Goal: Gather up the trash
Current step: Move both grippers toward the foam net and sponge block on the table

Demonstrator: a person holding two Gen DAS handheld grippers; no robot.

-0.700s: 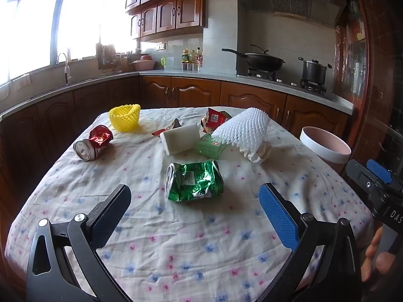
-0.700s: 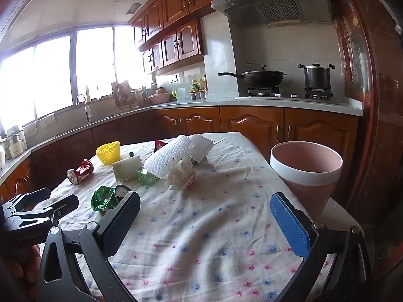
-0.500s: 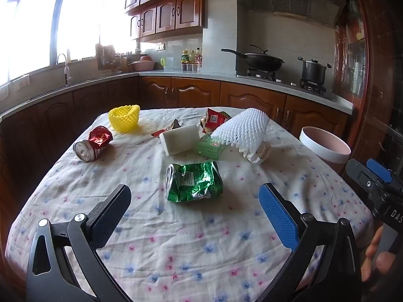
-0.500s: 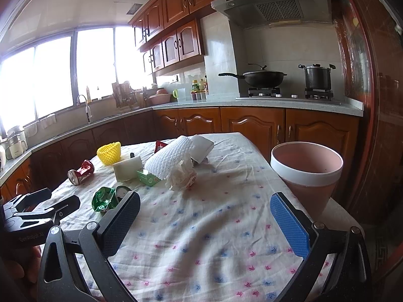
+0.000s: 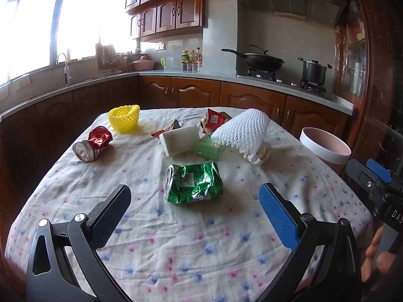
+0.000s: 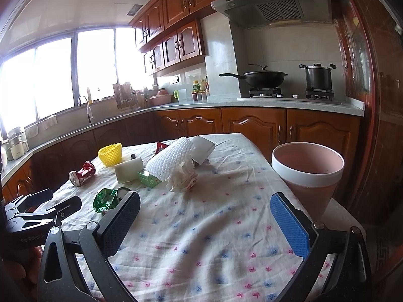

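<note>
Change: nothing to speak of. Compared with the views from a moment ago, the trash lies where it lay and neither of your hands has shifted, so collecting has not begun.
Left hand-held gripper (image 5: 195, 207): jaws spread as wide as they go, nothing between the pads, hovering over the near part of the desk (image 5: 176, 251) and aimed at the green can.
Right hand-held gripper (image 6: 205, 220): equally wide and empty, low over the near right corner.
Green can (image 5: 193, 182): crushed, on its side just ahead of your left jaws – my guess for the first pick.
Red can (image 5: 92, 144): crushed, far left, well apart from the rest.
Yellow foam net (image 5: 124, 118): beyond the red can, near the far edge.
Central heap: white block (image 5: 179, 143), green box (image 5: 209, 148), white foam net (image 5: 240, 130) over crumpled paper (image 5: 257, 154), red wrapper (image 5: 214, 122) behind.
Bin (image 6: 307, 168): pink with a white rim, empty, standing at the desk's right edge – closest to your right hand.
Writing: "GenRobot" partly readable on the left tool's body in the right view; "DAS" on the right tool's body in the left view. The cans' labels are too creased to read.
</note>
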